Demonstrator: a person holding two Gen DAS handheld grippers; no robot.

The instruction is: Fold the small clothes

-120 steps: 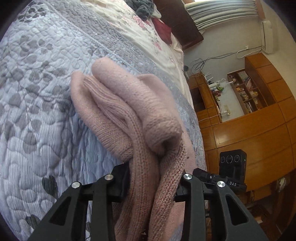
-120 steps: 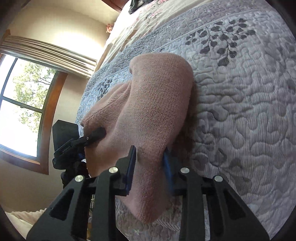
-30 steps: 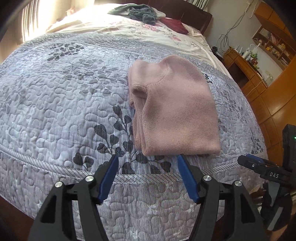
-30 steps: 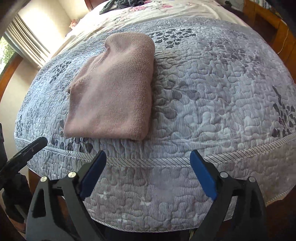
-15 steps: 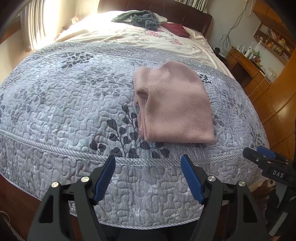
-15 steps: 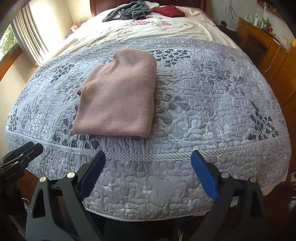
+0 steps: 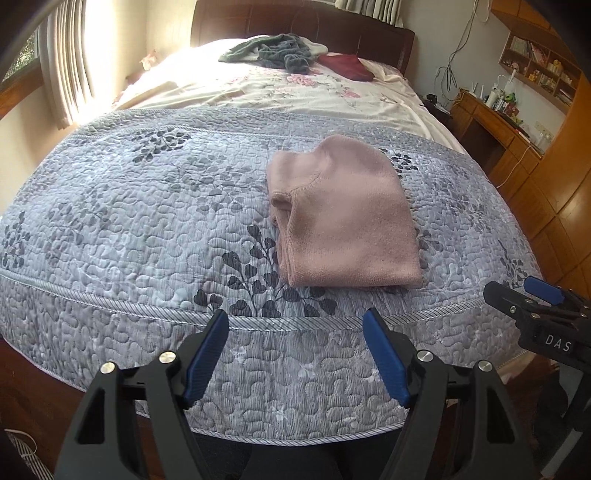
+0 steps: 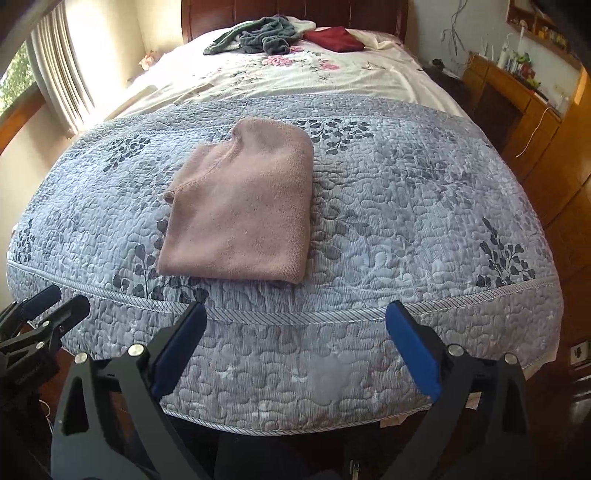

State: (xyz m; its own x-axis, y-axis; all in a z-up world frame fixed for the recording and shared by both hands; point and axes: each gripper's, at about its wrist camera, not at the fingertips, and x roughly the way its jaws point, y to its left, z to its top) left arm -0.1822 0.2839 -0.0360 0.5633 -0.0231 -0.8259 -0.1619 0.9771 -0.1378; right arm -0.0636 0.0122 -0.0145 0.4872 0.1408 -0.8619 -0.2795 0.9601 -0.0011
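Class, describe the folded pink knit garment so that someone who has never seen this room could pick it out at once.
Start at the big bed with the dark wooden headboard and come down to the grey-blue quilted cover with leaf prints at its foot end. The folded dusty-pink knit sweater lies flat there, near the front edge. Unlike the crumpled grey-green clothes and dark red garment by the headboard, it is neatly folded and alone.

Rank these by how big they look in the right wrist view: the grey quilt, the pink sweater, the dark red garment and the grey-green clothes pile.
1. grey quilt
2. pink sweater
3. grey-green clothes pile
4. dark red garment

The last two lie far up the bed, so they look smaller than they are; their true sizes are unsure.
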